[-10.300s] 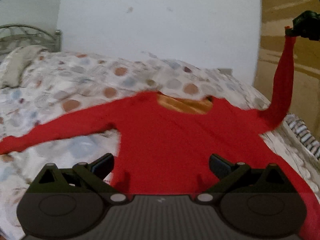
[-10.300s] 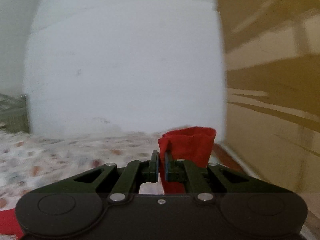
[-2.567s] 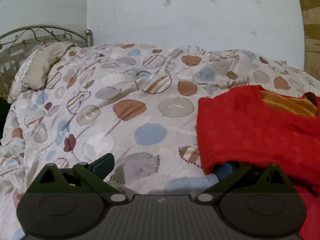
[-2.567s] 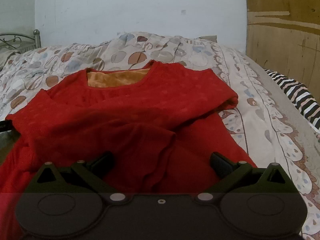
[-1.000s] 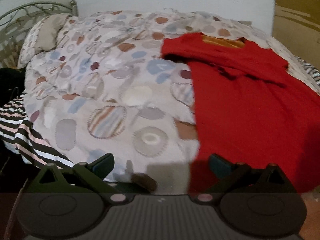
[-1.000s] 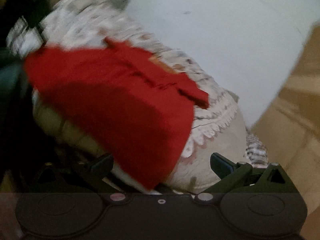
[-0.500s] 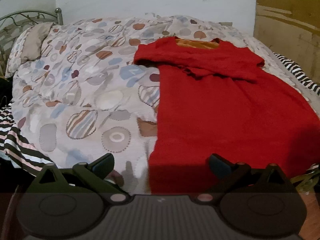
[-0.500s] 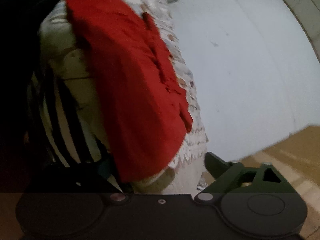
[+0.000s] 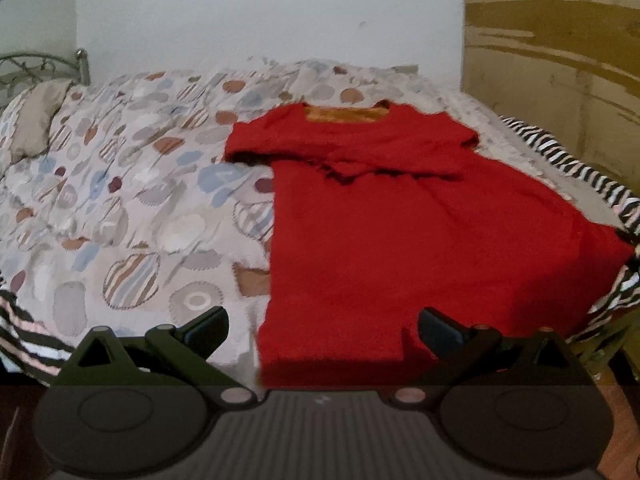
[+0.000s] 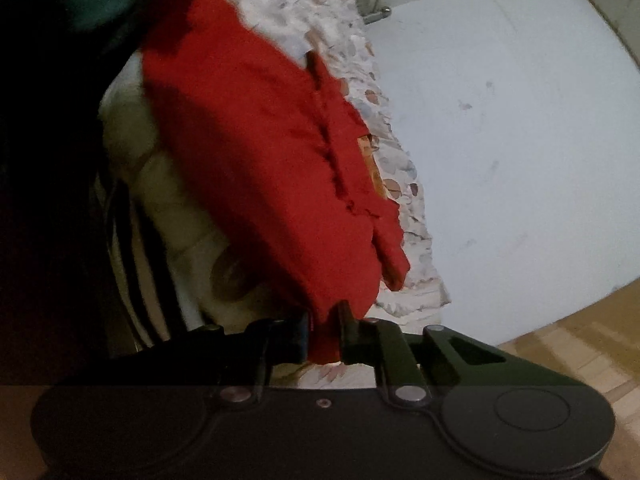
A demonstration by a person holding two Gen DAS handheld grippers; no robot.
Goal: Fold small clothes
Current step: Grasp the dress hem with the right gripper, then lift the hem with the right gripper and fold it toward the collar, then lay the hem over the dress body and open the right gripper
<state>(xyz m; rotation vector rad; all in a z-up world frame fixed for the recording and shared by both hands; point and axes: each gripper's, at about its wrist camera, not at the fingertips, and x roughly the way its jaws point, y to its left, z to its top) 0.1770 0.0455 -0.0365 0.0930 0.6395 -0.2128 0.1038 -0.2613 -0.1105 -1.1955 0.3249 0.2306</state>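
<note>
Bed with patterned quilt point(image 9: 132, 200), white wall behind. Right gripper point(image 10: 323, 340) clamps hem corner of red garment point(image 9: 400, 240), likely for lifting fold. Left gripper point(image 9: 322, 326) gapes wide at opposite hem corner, nothing held. Both sleeves lie folded across chest.

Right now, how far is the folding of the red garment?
Done: both sleeves lie folded across the chest of the red garment on the quilt. In hand: the right gripper pinches a bottom corner; the left gripper is open at the hem. Left: folding the bottom up toward the collar.
</note>
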